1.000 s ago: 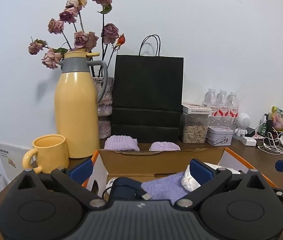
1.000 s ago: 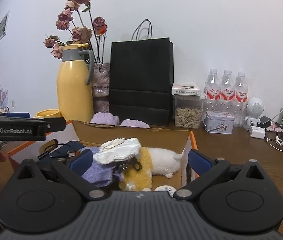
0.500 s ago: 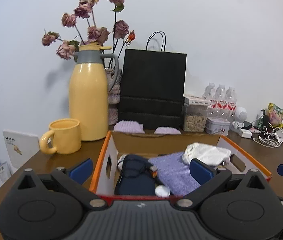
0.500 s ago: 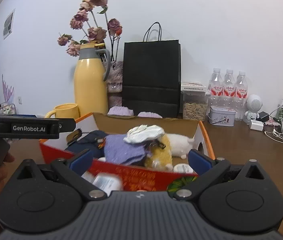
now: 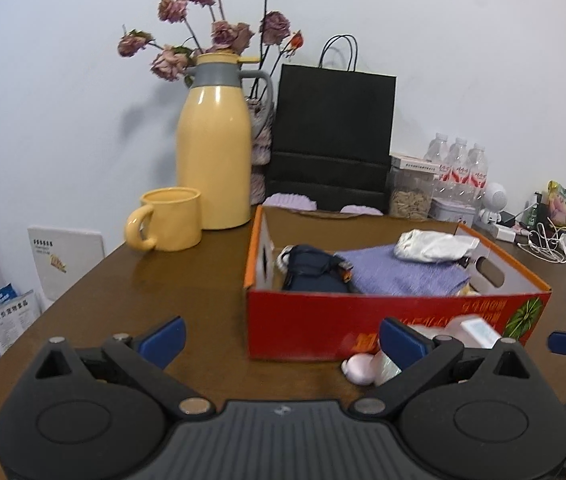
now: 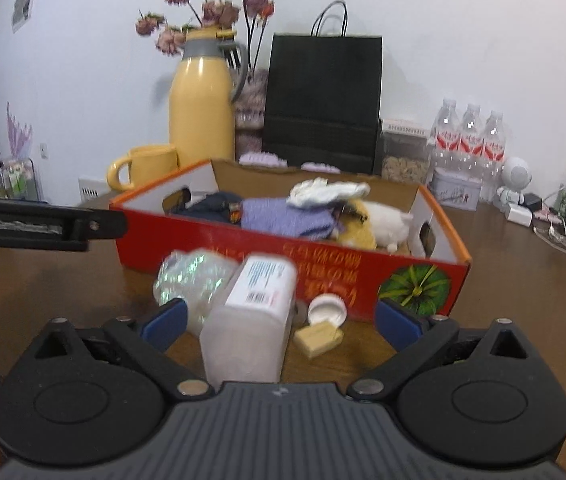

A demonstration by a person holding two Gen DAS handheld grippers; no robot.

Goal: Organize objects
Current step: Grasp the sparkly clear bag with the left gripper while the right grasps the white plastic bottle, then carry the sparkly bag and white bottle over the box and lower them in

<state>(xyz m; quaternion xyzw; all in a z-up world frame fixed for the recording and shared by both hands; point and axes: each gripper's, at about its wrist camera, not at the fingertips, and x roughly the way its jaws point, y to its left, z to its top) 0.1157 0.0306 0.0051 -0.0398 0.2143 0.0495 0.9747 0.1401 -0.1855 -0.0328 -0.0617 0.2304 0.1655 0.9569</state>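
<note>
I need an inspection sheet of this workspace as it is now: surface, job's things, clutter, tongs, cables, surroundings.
Surface: brown wooden table.
Job's things: red cardboard box holding purple cloth, white cloth, dark pouch; in front of it white bottle, crinkled plastic bag, small round lid.
Clutter: yellow jug, yellow mug, black paper bag, water bottles.
Tongs: left tongs open, empty; right tongs closing, bottle between, untouched.
Cables: white cables at far right.
Surroundings: white wall.

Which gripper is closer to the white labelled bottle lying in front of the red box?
Right. The white bottle lies between the right gripper's closing jaws, untouched. The left gripper sits off to its left.
</note>
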